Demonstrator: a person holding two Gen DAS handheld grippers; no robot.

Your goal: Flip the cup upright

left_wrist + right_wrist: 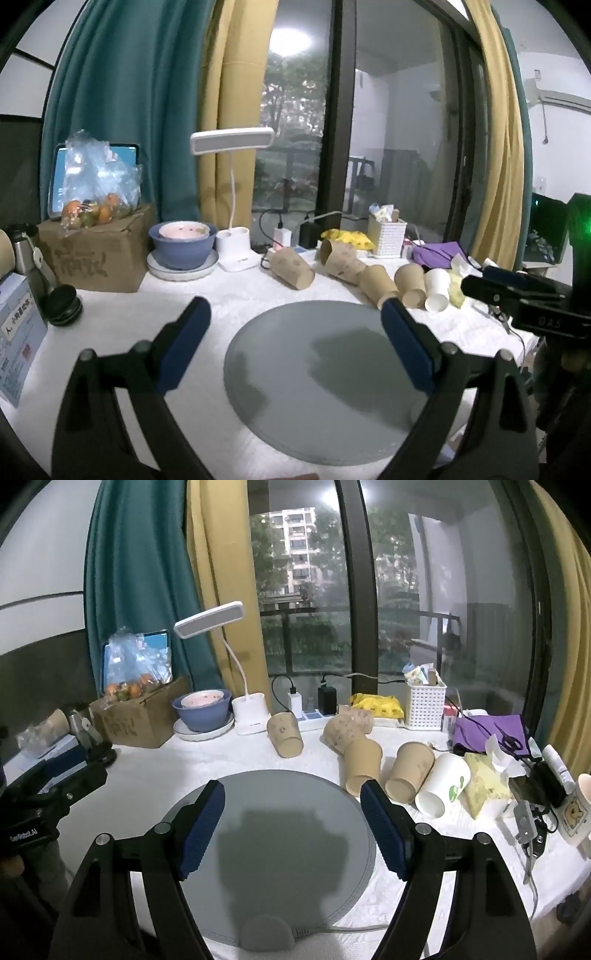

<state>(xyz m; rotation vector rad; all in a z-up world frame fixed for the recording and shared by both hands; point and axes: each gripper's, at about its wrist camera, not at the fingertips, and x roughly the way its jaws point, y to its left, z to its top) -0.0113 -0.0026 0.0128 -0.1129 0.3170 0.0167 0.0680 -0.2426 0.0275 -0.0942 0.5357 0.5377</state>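
Both hand-held grippers, left (295,321) and right (293,805), jaws apart, empty. "GeoRobot.AI" partly legible on left. Cups (410,777) lying on tabletop (221,753).

Paper cups (364,762) on sides beyond grey mat.

Open hand-held gripper (295,317) over grey mat (325,387), toppled cups (369,277) beyond
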